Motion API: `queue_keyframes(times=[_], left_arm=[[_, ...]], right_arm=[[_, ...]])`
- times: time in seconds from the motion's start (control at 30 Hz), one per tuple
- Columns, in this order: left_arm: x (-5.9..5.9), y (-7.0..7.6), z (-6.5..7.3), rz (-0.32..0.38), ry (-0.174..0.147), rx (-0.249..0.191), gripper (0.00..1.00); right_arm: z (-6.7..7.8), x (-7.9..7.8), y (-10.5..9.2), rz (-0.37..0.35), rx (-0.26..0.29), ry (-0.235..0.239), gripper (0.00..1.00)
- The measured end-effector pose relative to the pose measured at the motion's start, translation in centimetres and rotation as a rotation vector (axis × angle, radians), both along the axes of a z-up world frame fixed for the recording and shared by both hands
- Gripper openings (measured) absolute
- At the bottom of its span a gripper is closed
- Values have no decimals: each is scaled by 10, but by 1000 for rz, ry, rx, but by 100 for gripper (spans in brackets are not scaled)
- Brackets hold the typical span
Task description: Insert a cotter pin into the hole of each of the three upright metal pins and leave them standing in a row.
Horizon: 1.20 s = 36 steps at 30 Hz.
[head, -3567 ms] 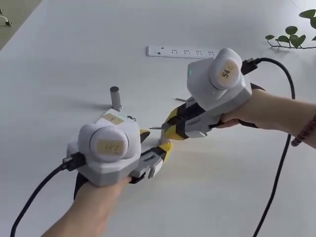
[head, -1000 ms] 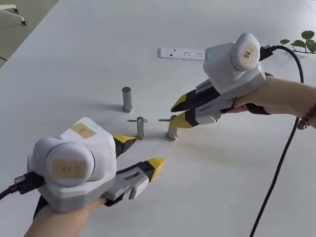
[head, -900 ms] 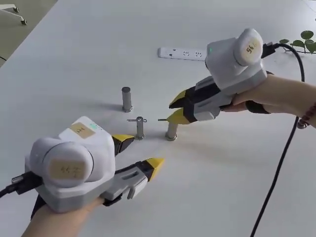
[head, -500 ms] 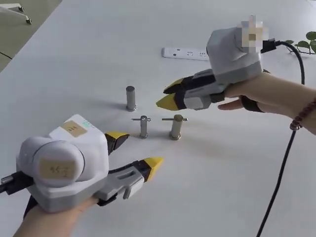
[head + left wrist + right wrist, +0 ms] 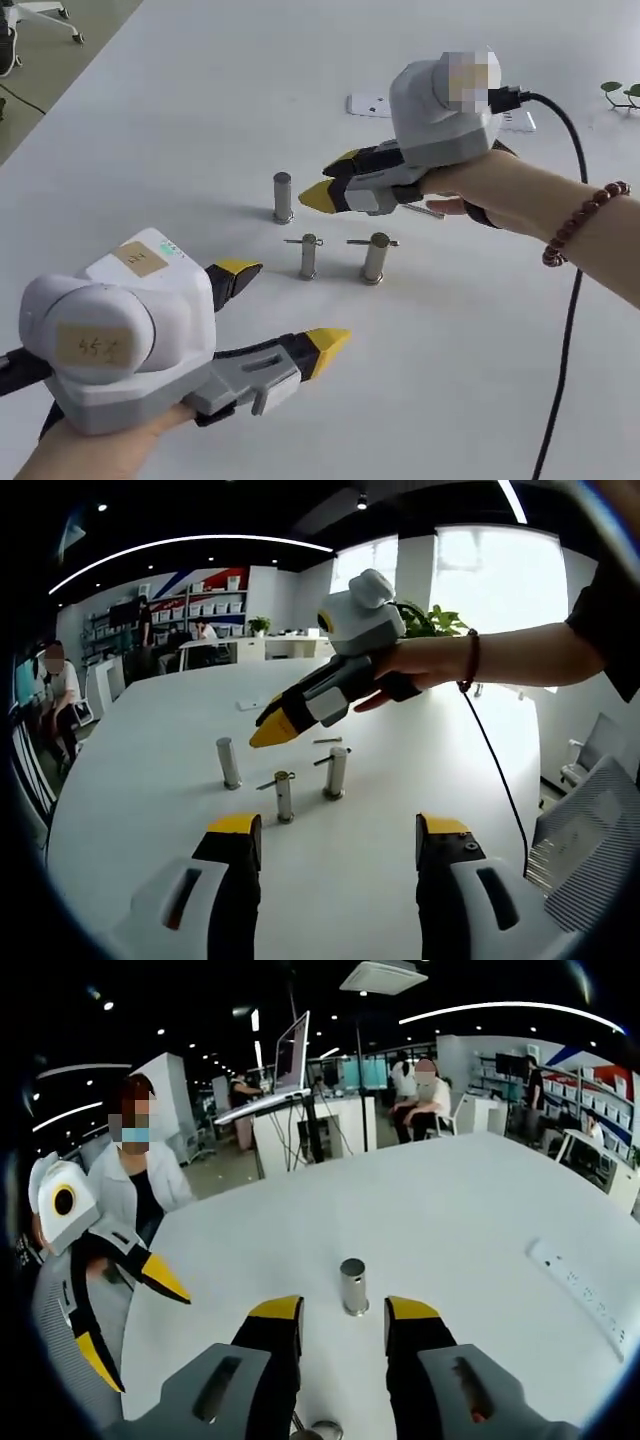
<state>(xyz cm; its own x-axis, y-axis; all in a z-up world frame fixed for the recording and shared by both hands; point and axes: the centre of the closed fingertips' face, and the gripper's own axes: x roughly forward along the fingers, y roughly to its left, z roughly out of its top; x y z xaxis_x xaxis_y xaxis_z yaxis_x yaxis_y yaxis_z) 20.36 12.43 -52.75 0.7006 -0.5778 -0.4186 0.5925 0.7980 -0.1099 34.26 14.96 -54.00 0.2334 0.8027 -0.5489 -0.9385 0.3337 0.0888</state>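
Hovering above the row, right gripper [image 5: 330,180] has jaws partly open and empty; left gripper [image 5: 285,305] sits nearer me, jaws wide apart, also empty. Middle metal pin [image 5: 308,258] and right-hand metal pin [image 5: 375,260] each have a fitted cotter pin [image 5: 296,241] through them; bare metal pin [image 5: 283,197] stands upright straight ahead of the right jaws. Spare cotter pin [image 5: 427,211] looks to lie flat on the counter [image 5: 200,120] under the right hand, behind those jaws, so the right gripper is nearer.
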Motion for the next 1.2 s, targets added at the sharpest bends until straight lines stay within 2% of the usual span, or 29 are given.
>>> queue_keyframes(times=[0.23,0.6,0.73,0.87,0.97,1.1,1.17,1.2], left_arm=[[-2,5,-1,-1,6,-2,69],[-2,8,1,-3,6,-22,79],[-2,9,-1,0,13,-21,81],[-3,9,0,-5,9,-25,84],[-3,10,0,-3,9,-18,82],[-3,13,2,0,6,-13,84],[-3,13,2,0,9,-15,84],[-3,14,2,0,10,-13,84]], right_arm=[[-8,6,13,-4,-8,8,30],[-18,22,34,-13,1,2,23],[-24,21,36,-16,-15,6,21],[-27,24,36,-14,-24,-9,18],[-28,24,37,-11,-36,-3,18],[-27,25,38,-6,-40,-21,15],[-27,25,39,1,-43,-31,9],[-28,25,39,-1,-46,-35,10]])
